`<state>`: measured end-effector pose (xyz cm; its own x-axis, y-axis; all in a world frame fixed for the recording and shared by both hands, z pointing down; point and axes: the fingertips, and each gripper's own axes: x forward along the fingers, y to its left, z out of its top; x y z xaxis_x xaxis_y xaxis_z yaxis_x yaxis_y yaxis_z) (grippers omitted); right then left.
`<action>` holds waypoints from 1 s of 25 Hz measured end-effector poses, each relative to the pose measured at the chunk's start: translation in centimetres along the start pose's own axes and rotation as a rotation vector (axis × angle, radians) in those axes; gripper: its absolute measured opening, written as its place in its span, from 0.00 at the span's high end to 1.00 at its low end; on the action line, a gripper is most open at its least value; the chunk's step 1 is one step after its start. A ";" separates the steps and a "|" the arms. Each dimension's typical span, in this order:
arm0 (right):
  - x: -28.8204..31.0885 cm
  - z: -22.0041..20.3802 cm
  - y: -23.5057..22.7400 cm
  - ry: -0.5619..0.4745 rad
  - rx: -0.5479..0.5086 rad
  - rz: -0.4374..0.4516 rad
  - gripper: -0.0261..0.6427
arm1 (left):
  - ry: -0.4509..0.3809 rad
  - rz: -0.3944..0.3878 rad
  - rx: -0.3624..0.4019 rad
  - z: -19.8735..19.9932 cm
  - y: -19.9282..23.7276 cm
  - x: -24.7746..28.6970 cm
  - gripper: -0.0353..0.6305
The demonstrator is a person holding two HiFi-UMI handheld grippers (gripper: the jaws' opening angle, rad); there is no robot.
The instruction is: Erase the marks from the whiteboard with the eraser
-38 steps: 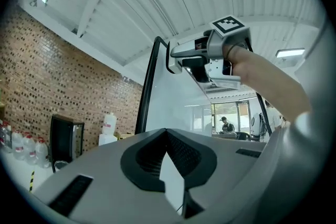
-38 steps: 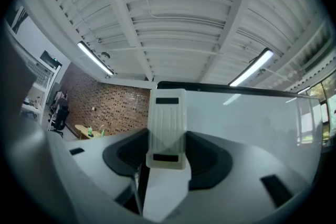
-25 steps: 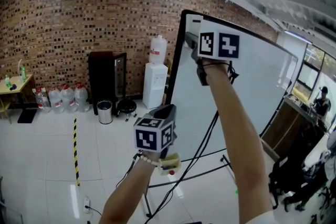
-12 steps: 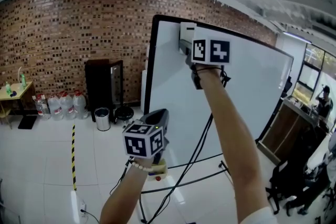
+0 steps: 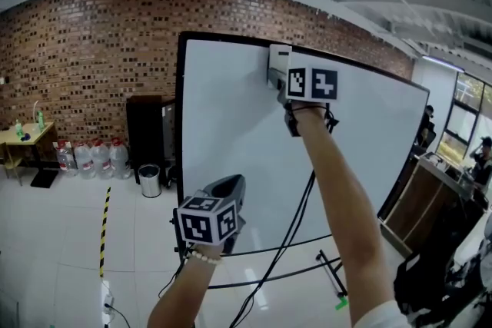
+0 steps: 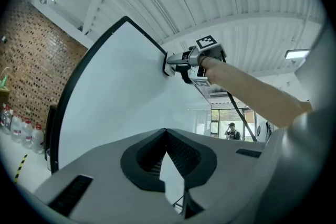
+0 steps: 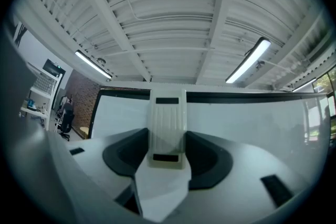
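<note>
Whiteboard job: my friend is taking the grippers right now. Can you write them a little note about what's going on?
Right gripper: shut on the eraser, arm raised, eraser held against the whiteboard near its top edge.
Left gripper: shut and empty, held low in front of the board's lower part.
Done: the eraser is in hand and on the board. I can see no marks on the white surface in any view.
Left: probably wipe down from the top edge, then look over the whole board up close for faint marks the cameras may miss.
</note>
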<state>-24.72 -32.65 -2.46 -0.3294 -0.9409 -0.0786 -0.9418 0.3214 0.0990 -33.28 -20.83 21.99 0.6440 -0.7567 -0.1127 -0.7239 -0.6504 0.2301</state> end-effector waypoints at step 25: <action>-5.8 -2.6 -29.4 -0.028 -0.059 -0.054 0.59 | -0.135 -0.197 0.000 1.8 -18.5 25.6 0.95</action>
<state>5.09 -36.97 -2.29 -0.2806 -0.9532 -0.1125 -0.9529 0.2626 0.1520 -3.83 -28.27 13.06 0.7338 -0.6172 -0.2839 -0.5875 -0.7864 0.1910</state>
